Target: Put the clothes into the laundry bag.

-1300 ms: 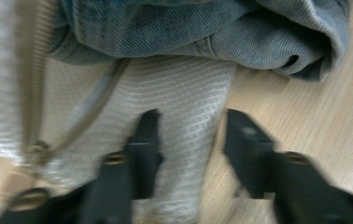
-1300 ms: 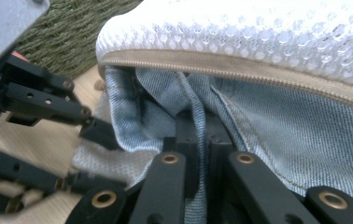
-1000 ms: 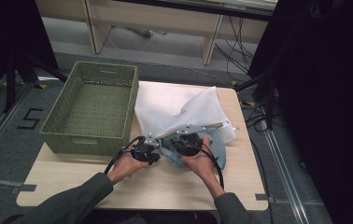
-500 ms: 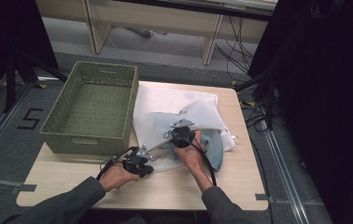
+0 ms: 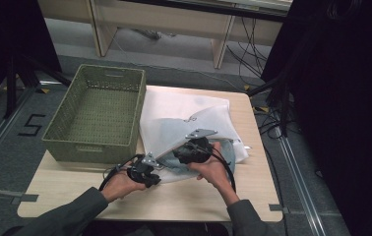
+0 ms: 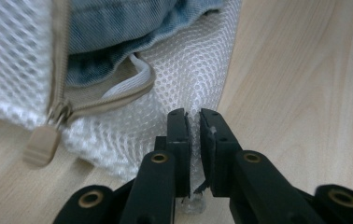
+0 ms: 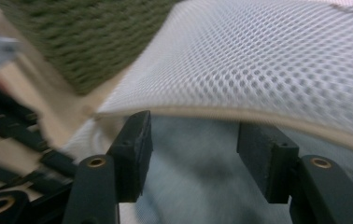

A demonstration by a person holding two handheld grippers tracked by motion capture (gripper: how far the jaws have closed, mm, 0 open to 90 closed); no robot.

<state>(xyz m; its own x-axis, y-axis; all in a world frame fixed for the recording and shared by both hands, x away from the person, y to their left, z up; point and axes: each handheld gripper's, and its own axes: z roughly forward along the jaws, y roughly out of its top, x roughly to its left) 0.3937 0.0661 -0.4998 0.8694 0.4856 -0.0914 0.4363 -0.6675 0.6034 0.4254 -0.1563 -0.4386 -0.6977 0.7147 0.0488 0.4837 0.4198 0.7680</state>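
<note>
A wooden table (image 5: 253,191) carries a green woven basket (image 5: 95,115) toward 10 o'clock and, just beside it toward 2 o'clock, a white mesh laundry bag (image 5: 184,113) with a blue denim garment (image 5: 167,132) inside it. The bag's near edge lies at the table's middle, between the two grippers. The right gripper (image 5: 190,153), held by the right hand (image 5: 213,169), sits at the bag's mouth: its jaws stand wide apart with nothing between them, the bag's beige-edged upper flap (image 7: 268,60) arching just above them at 12 o'clock and denim beyond. The left gripper (image 5: 142,172), toward 7 o'clock of the right one, has its jaws pressed nearly together on a fold of the bag's lower mesh; the beige zipper pull (image 6: 39,144) lies at its 10 o'clock.
</note>
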